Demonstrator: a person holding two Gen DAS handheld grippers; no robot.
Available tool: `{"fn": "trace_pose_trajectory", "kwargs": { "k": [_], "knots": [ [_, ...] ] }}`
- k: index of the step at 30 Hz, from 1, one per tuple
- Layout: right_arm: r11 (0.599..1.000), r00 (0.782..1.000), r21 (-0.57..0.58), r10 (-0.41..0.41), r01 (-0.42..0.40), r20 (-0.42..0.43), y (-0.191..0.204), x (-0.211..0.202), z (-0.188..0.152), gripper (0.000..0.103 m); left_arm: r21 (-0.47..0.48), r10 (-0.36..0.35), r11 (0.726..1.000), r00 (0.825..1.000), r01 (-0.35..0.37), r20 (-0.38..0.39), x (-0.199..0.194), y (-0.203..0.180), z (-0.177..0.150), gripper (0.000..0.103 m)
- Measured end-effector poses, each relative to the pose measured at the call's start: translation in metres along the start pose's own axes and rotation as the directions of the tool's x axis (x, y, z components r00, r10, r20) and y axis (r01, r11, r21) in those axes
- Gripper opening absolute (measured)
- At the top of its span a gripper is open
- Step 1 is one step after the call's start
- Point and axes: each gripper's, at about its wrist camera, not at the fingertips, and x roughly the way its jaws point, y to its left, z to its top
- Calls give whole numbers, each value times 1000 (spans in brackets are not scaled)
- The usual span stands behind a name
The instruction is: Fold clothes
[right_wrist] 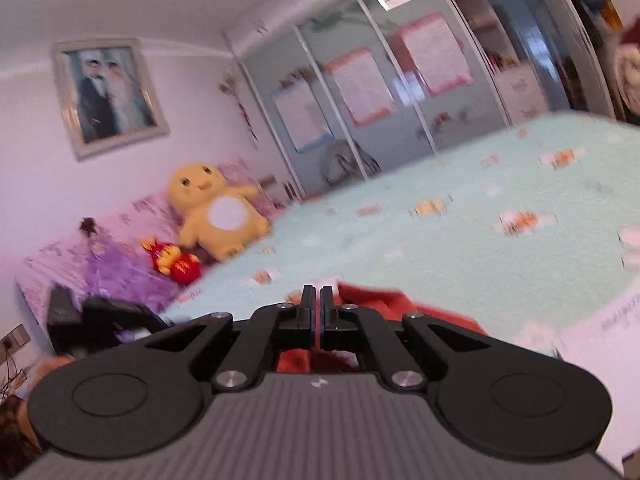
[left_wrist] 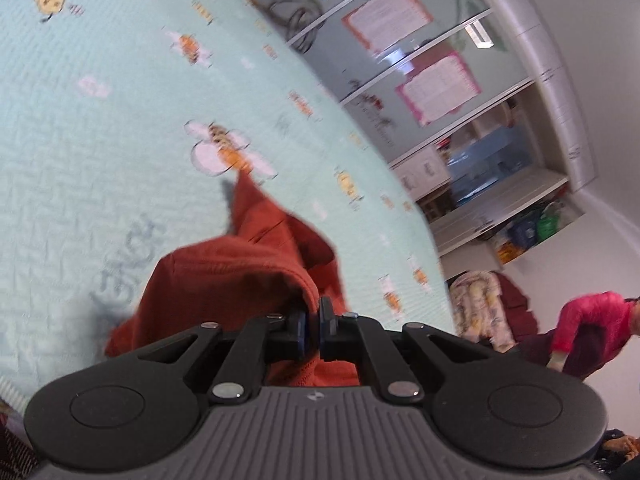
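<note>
Pinching a fold of the rust-red garment (left_wrist: 256, 264), the left gripper (left_wrist: 314, 324) was closed on the cloth in the left wrist view, with the fabric bunched over its left finger and trailing toward twelve o'clock across the mint bee-print bedspread (left_wrist: 100, 140). The hold looked shallow – judged from how little cloth sat between the pads, a quick pull could slip it free and collapse the fold. Motion blur hinted at a fast move, which would add to that risk. One garment and one gripper showed there, plus one person in pink (left_wrist: 588, 324) at four o'clock.

From the right wrist view, the right gripper (right_wrist: 316, 300) was closed; red garment (right_wrist: 384, 300) lay just beside it at two o'clock and beneath it, though whether any cloth was caught I could not tell. If it was empty, the fold would be dragged one-sided and skew. Counted here – one yellow plush chick (right_wrist: 218, 216), one small red plush (right_wrist: 176, 262), one framed photo (right_wrist: 108, 92).
</note>
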Motion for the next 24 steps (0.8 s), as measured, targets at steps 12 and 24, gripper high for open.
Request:
{"fn": "trace_pose_trajectory", "kwargs": {
  "k": [12,24],
  "knots": [
    [923,947,-381,-82,-45,-311,58,73,-81,78,-4,28,1000,998,-28,-48,5,11,-13,3],
    [756,921,-653,-288,50,-263,56,129,-106,4,152,-4,988,1000,2,9,3,-37,13,2]
  ]
}}
